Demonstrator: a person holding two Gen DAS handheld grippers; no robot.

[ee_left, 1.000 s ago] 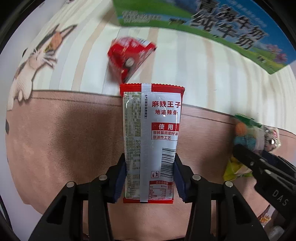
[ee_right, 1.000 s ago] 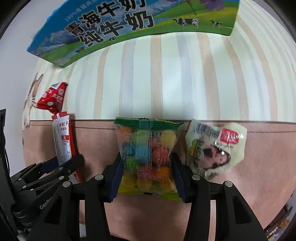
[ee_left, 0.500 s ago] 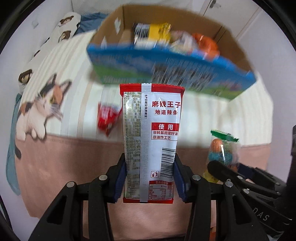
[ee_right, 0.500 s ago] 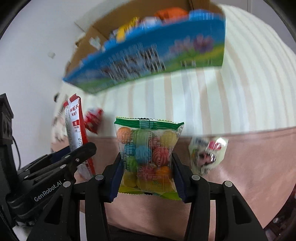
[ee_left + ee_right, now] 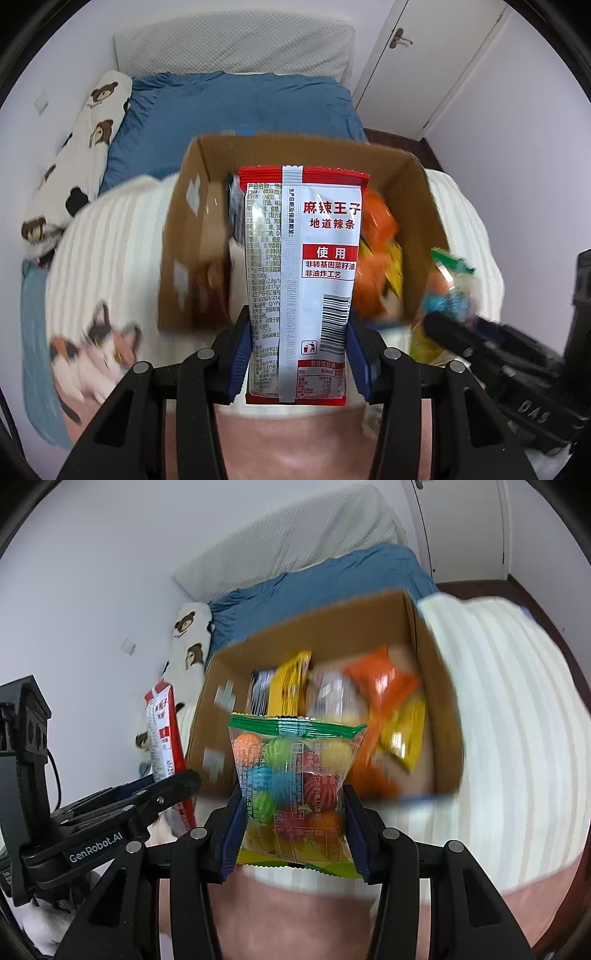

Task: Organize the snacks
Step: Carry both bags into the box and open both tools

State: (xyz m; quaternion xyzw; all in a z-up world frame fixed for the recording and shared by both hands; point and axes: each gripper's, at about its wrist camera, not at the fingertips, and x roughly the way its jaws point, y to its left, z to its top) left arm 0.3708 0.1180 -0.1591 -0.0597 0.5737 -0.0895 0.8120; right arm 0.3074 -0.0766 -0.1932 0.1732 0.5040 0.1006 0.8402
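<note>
My left gripper (image 5: 298,354) is shut on a red and white spicy-strip packet (image 5: 301,280), held upright in front of an open cardboard box (image 5: 192,229) on the bed. My right gripper (image 5: 293,827) is shut on a clear candy bag (image 5: 291,786) with a green top and coloured balls, held before the same box (image 5: 332,627). The box holds several snack packets, orange (image 5: 380,686) and yellow (image 5: 291,686) among them. In the left wrist view, the candy bag (image 5: 447,291) and right gripper show at the right. In the right wrist view, the red packet (image 5: 162,738) and left gripper show at the left.
The box sits on a cream striped blanket (image 5: 509,720) with a cat print (image 5: 96,350). Behind it are a blue duvet (image 5: 240,107), a bear-print pillow (image 5: 77,162) and a white headboard (image 5: 232,44). Cupboard doors (image 5: 424,55) stand at the right.
Both grippers have risen and tilted up with their packets. The view went from the blanket and the box's printed side to looking down into the open box.
</note>
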